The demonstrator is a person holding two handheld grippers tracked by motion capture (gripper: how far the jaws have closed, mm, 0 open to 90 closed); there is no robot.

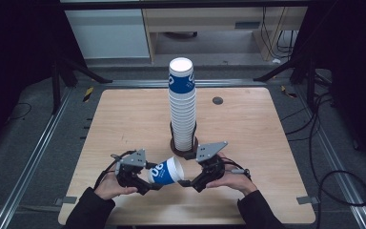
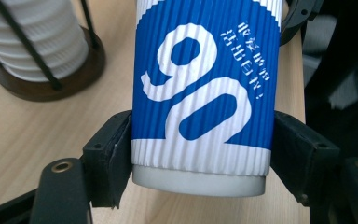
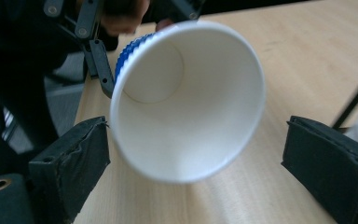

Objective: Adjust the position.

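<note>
Jaws, left gripper [image 2: 200, 154]: closed against both sides of a blue-and-white ribbed paper cup [image 2: 205, 88] near its base, pads pressing the ribbed sleeve. Jaws, right gripper [image 3: 193, 158]: standing wide; the left pad sits just beside the cup's rim, the right pad well apart from it, neither seen to press.

High view. The wooden worktop [image 1: 124, 119] carries a tall stack of paper cups [image 1: 182, 107] in a dark wire holder [image 1: 183, 150] near its centre. At 6 o'clock from the holder, the single cup [image 1: 166, 171] lies tilted on its side, held off the worktop, base toward the left gripper [image 1: 140, 179], mouth toward the right gripper [image 1: 188, 181]. A hand grips each tool from the bottom edge. A small dark round disc [image 1: 218, 100] lies at 1 o'clock from the stack.

Left gripper view. Cup fills the centre, base nearest the camera. The stack [image 2: 32, 37] in its holder stands at 10 o'clock.

Right gripper view. Cup's open mouth [image 3: 186, 100] faces the camera, white inside, between the two pads. The left gripper [image 3: 98, 60] shows at 11 o'clock behind the cup.
</note>
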